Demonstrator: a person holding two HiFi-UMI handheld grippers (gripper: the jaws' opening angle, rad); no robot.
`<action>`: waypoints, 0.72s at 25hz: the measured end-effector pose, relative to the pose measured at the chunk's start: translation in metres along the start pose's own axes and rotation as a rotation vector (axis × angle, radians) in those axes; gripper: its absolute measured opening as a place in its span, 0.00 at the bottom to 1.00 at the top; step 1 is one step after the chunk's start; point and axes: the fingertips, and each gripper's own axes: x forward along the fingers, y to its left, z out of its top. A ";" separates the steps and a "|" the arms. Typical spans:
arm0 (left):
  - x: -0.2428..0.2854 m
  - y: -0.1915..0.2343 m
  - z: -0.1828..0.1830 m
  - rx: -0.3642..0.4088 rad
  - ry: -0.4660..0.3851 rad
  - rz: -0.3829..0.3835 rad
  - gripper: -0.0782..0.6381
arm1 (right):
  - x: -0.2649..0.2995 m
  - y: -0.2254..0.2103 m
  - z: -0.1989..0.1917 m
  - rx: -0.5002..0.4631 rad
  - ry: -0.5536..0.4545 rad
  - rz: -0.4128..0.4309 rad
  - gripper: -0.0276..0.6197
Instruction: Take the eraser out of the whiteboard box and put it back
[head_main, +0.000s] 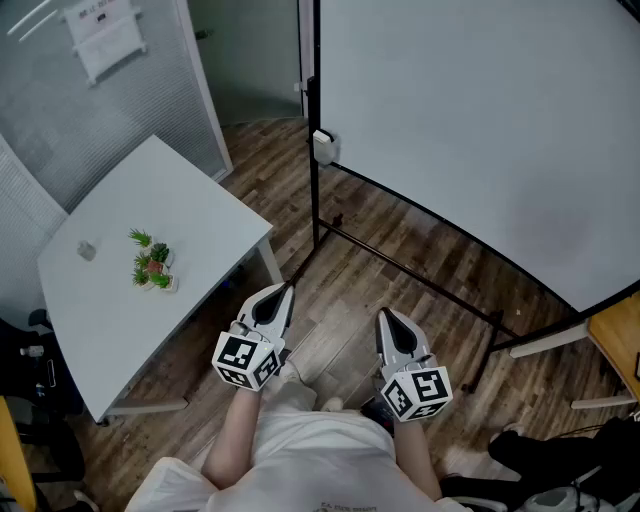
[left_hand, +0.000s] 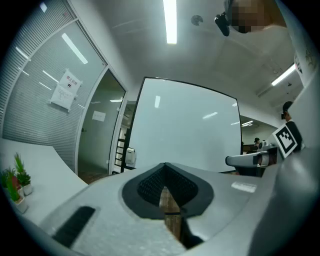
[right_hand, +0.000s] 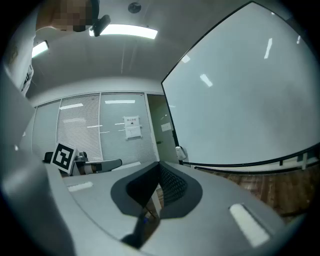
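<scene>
In the head view, the left hand-held gripper (head_main: 287, 290) and the right hand-held gripper (head_main: 386, 316) are hovering pressed together and empty. Both are pointing toward the whiteboard box (head_main: 323, 146), which is hanging at the lower left corner of the whiteboard (head_main: 480, 120), well apart and somewhat nearer the left one. The left gripper view is showing the box far ahead, left of its shut jaws, and the right gripper view is placing it slightly right of its own; the eraser is showing nowhere, so it is presumably lying inside.

A small white plastic whiteboard box (head_main: 323, 146) hangs upright on the black frame (head_main: 314, 90) at the large whiteboard (head_main: 480, 120)'s left edge.
</scene>
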 end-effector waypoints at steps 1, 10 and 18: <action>-0.001 -0.001 0.000 -0.001 -0.002 -0.001 0.11 | -0.001 0.000 0.000 0.001 -0.001 -0.001 0.06; -0.004 -0.002 0.005 -0.021 -0.007 -0.009 0.11 | -0.003 -0.002 0.005 -0.003 -0.012 -0.005 0.06; 0.020 -0.009 0.000 -0.052 0.000 -0.075 0.65 | 0.008 -0.012 0.003 0.008 0.033 -0.001 0.49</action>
